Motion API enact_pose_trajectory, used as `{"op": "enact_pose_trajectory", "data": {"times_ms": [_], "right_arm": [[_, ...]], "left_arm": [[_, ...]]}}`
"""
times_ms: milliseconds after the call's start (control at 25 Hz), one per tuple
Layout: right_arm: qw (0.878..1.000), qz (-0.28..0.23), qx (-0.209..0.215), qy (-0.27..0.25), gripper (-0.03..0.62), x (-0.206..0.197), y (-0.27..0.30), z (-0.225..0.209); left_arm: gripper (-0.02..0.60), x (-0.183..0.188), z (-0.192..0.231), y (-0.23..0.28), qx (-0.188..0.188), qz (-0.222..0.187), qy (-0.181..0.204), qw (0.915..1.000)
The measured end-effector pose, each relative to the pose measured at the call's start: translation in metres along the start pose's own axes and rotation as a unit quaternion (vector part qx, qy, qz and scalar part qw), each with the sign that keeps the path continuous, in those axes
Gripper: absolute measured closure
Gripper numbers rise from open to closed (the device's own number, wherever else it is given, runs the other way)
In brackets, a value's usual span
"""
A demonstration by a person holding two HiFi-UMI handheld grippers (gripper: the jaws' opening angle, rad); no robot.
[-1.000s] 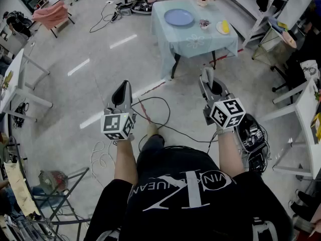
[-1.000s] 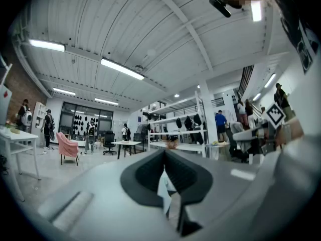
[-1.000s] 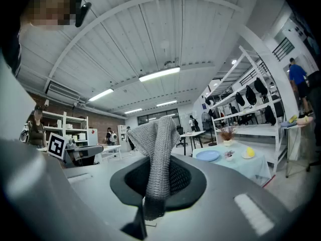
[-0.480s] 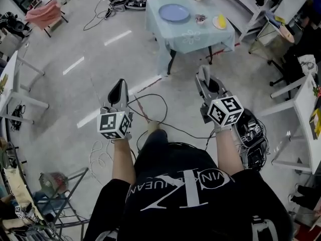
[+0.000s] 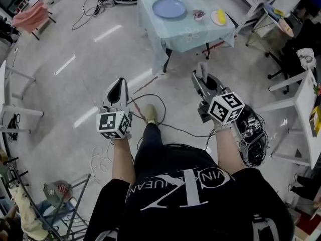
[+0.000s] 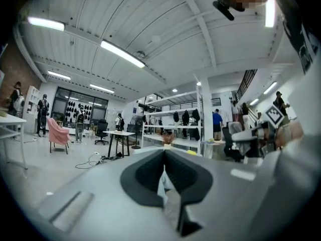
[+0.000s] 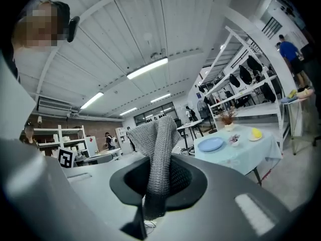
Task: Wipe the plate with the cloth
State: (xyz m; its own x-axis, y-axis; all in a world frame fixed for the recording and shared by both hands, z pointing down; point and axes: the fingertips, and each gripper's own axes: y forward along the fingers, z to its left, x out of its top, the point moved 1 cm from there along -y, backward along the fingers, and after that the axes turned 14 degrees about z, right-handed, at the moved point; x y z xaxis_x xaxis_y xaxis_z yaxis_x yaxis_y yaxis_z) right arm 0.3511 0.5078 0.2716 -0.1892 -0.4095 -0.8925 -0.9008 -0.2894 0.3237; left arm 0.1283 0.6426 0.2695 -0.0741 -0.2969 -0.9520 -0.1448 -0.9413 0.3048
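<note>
Right gripper view | grey cloth (image 7: 155,134) stands upright between the right gripper (image 7: 158,179) pads, pinched, jaws just starting to open | risk, I judge: cloth slips free short of the plate (image 7: 210,144) | plate well ahead on table (image 7: 241,159) | left gripper (image 6: 164,177) jaws together, empty.

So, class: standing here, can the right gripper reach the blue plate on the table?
Probably not yet. The right gripper, shut on the grey cloth, is well short of the blue plate; a stretch of floor separates them, so stepping closer should bring it within reach.
</note>
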Motion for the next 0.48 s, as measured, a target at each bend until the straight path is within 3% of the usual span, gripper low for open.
{"op": "enact_pose_trajectory", "data": {"times_ms": [480], "right_arm": [[0.996, 0.049, -0.043, 0.058, 0.549, 0.039, 0.156, -0.068]], "left_arm": [[0.581, 0.028, 0.101, 0.154, -0.055, 0.041, -0.016, 0.9975]]}}
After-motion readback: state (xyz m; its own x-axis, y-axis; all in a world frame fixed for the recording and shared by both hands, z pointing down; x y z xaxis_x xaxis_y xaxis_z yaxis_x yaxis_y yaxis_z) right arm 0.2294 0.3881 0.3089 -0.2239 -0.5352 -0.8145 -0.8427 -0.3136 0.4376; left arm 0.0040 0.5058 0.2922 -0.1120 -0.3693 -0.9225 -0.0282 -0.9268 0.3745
